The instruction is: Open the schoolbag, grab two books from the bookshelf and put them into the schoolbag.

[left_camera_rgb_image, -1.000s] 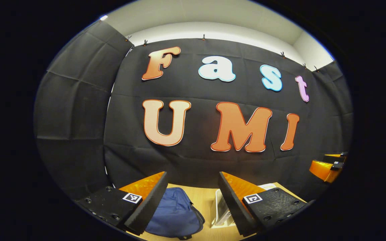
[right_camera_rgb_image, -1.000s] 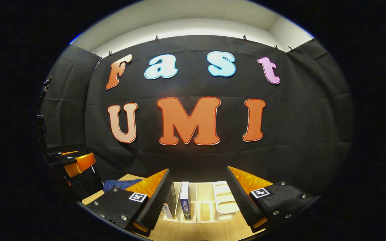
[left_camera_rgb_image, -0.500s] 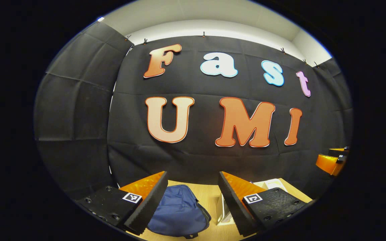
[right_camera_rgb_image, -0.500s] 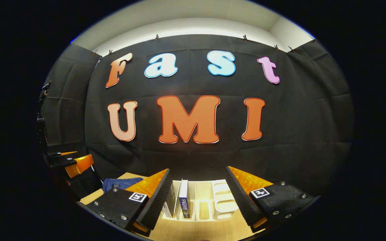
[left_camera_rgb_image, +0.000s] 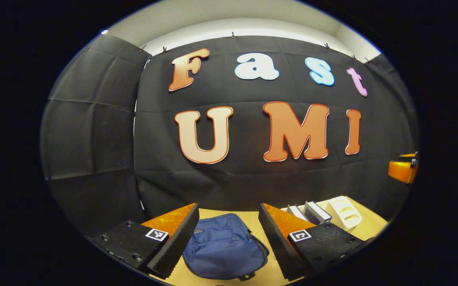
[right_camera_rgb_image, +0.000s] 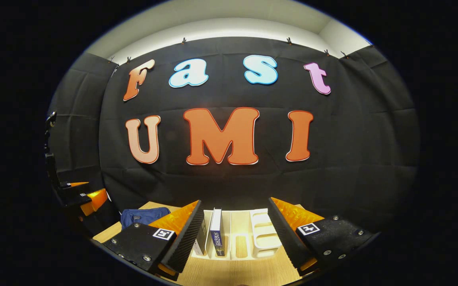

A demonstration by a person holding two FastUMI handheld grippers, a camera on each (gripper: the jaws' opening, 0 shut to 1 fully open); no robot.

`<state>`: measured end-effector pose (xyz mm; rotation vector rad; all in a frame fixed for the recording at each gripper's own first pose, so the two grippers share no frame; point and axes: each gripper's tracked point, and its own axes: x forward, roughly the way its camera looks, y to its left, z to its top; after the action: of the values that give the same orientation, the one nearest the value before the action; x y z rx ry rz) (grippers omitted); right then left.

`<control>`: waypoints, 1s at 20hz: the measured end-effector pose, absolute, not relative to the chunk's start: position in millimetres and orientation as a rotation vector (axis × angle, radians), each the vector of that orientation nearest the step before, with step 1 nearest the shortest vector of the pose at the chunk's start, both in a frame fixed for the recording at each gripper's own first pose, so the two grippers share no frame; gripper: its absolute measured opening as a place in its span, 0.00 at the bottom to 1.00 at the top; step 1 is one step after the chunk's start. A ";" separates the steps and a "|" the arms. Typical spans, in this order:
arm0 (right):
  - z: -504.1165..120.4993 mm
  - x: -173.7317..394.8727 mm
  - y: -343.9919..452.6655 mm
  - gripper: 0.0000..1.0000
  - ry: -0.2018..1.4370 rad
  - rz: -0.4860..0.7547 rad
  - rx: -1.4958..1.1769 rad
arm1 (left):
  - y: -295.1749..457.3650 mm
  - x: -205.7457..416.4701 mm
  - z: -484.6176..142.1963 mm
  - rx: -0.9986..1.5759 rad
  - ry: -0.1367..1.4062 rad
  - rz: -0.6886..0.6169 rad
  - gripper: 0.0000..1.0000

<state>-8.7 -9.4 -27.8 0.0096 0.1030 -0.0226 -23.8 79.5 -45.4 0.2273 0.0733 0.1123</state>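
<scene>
Left claw [left_camera_rgb_image: 229, 238], jaws wide & empty, is dipping closer over the zipped schoolbag [left_camera_rgb_image: 224, 248] vs a sec ago, lining up the opening, while right claw [right_camera_rgb_image: 235, 234], also spread, is hovering facing the books [right_camera_rgb_image: 216, 234].

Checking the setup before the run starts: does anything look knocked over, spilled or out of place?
Nothing stands out. The blue schoolbag lies flat on the table, and two books stand upright in the white bookshelf. Both grippers, left and right, are open and hold nothing.
</scene>
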 end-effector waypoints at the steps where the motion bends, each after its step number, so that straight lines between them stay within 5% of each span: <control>1: -31.4 -7.7 -10.8 0.96 0.111 -0.027 0.010 | 85.3 -23.9 -56.5 0.254 0.091 0.118 0.93; 6: -43.2 -3.9 -19.2 0.96 0.146 -0.041 0.003 | 114.7 -33.5 -101.1 0.412 0.085 0.163 1.00; 13: -57.9 -1.1 -29.6 0.96 0.217 -0.058 -0.050 | 116.2 -22.0 -148.1 0.509 0.070 0.214 0.95; 20: -76.9 5.0 -53.8 0.96 0.249 -0.095 -0.058 | 68.3 1.6 -252.2 0.797 0.248 0.056 0.95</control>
<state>5.0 -53.8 -76.9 -0.0582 0.2488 -0.0949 1.6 68.3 -252.2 0.7969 0.2477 0.0565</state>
